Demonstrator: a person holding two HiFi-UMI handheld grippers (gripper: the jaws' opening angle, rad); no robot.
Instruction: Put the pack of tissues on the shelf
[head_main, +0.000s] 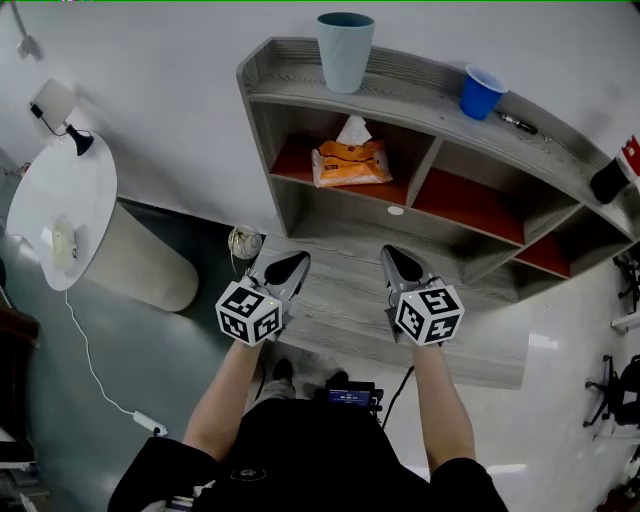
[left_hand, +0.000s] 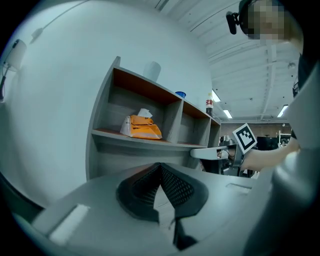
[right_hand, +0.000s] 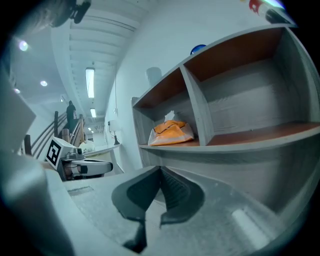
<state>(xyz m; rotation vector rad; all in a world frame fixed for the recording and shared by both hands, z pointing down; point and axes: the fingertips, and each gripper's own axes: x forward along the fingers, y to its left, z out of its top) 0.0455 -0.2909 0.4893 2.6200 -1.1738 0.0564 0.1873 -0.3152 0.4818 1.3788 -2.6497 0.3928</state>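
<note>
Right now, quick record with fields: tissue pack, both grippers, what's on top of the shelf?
tissue pack: orange, lying in the leftmost compartment, one tissue sticking up
shelf: grey, reddish compartment floors
left gripper: jaws together, empty, in front of the shelf, apart from the pack
right gripper: jaws together, empty, beside the left gripper
shelf top: pale bin at left, blue cup further right
task state: pack already on the shelf

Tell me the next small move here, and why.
Probably nothing beyond lowering both grippers away: the orange pack of tissues already lies in the left compartment of the shelf, and the left gripper and right gripper are both shut, empty and short of it.
</note>
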